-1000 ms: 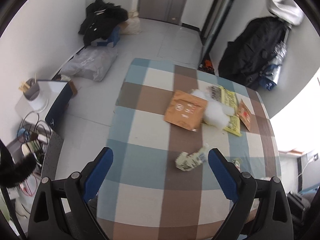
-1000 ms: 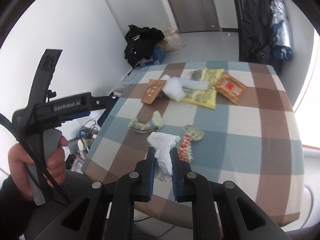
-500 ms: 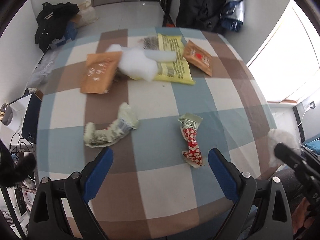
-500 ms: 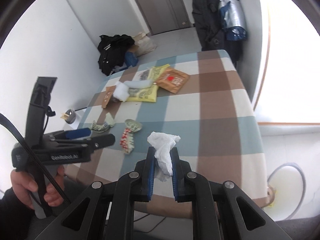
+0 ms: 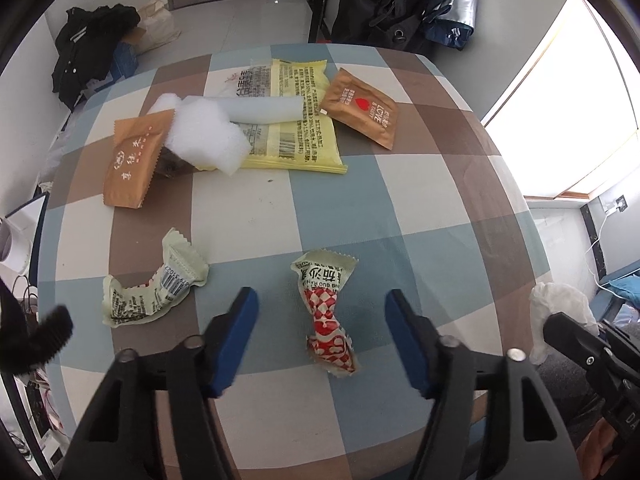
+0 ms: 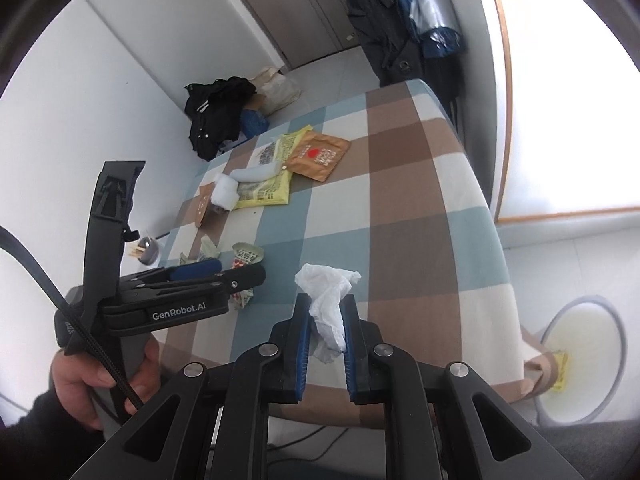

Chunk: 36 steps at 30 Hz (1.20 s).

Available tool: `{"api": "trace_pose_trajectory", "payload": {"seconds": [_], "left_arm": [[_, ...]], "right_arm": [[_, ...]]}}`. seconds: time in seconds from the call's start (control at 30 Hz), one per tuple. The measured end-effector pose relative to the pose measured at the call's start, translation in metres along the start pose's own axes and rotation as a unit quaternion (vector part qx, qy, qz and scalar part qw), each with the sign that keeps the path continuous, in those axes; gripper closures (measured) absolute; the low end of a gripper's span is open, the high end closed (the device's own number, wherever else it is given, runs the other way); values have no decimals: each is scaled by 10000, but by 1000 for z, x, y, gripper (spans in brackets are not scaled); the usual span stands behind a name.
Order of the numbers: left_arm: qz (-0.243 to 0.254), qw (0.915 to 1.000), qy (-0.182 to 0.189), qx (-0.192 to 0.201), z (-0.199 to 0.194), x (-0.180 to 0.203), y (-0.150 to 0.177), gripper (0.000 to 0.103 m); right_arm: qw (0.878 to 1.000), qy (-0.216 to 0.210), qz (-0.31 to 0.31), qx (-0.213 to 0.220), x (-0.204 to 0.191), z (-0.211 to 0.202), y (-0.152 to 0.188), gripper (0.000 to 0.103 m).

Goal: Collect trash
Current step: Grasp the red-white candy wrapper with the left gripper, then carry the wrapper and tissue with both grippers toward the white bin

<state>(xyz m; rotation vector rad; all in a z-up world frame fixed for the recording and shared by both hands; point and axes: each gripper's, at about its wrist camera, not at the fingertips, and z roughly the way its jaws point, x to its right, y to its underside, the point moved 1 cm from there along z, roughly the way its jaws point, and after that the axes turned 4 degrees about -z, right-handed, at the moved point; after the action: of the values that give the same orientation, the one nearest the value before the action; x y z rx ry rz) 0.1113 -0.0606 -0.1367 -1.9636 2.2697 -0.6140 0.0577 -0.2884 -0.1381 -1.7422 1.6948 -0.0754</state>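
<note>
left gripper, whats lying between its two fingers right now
In the left wrist view the red-and-white wrapper lies on the checked tablecloth between the open left gripper's fingers, not yet touched by either.

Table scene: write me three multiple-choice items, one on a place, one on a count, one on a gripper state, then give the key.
1. Where does the red-and-white wrapper lie?
A. between the open fingers of the left gripper
B. on the floor
C. under the yellow packet

2. How many brown sachets are on the table?
A. one
B. two
C. four

3. What is the right gripper doing?
A. open, empty
B. shut on the white tissue
C. shut on a sachet

Key: 1 A, it lies between the blue pads; 2 B, one either side of the yellow packet; 3 B, tissue pinched between the pads.
</note>
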Motion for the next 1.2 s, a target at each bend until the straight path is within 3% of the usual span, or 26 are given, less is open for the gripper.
{"api": "trace_pose_trajectory", "payload": {"seconds": [0.1, 0.13, 0.23, 0.87, 1.2], "left_arm": [[-93, 9999, 63, 17, -2, -2, 3, 71], [-111, 9999, 116, -25, -1, -3, 3, 83], [-119, 9999, 80, -32, -2, -6, 5, 90], [-374, 9987, 351, 2, -17, -23, 9, 90], [-268, 9994, 202, 87, -26, -29, 20, 90]], "right_arm": [[9999, 33, 98, -26, 5, 1, 0, 89], [9999, 15, 108, -25, 5, 1, 0, 89], [10000, 35, 34, -19, 1, 1, 1, 89], [9979, 439, -473, 35, -22, 11, 6, 89], [9959, 204, -771, 425, -46, -15, 11, 89]]}}
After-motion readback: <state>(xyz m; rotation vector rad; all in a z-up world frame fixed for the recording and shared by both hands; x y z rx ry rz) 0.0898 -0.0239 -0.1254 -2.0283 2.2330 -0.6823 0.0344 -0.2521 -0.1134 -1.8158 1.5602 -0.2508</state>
